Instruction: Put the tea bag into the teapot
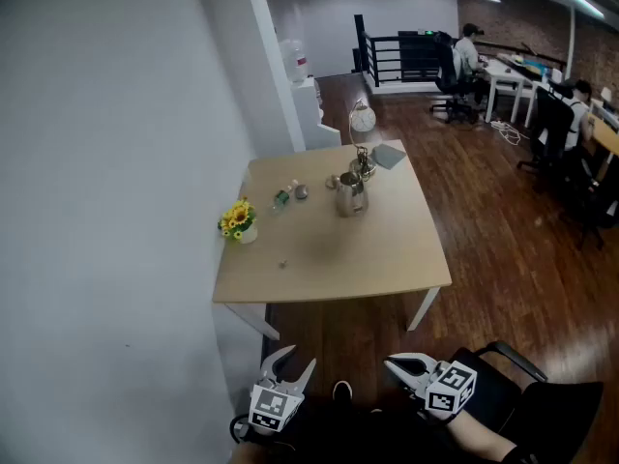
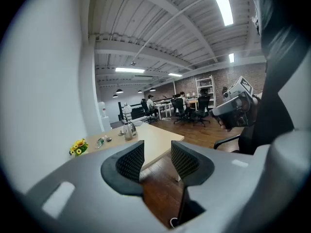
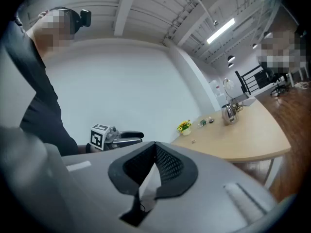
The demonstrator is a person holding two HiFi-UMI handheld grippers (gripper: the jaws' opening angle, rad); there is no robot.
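- Fingers (image 2: pixel 131 161) on my left gripper (image 2: pixel 157 152) stand spread, empty; right gripper (image 3: pixel 155 147) tips press together.
- Teapot (image 1: pixel 350 196) stands well off at twelve o'clock; my hurried reach could topple it.

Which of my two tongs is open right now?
The left tongs: jaws apart, nothing between them; the right tongs have jaws touching at their tips.

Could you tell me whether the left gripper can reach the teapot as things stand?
Probably not: the left gripper hangs short of the table, the teapot stands toward its far side, though nothing blocks the way.
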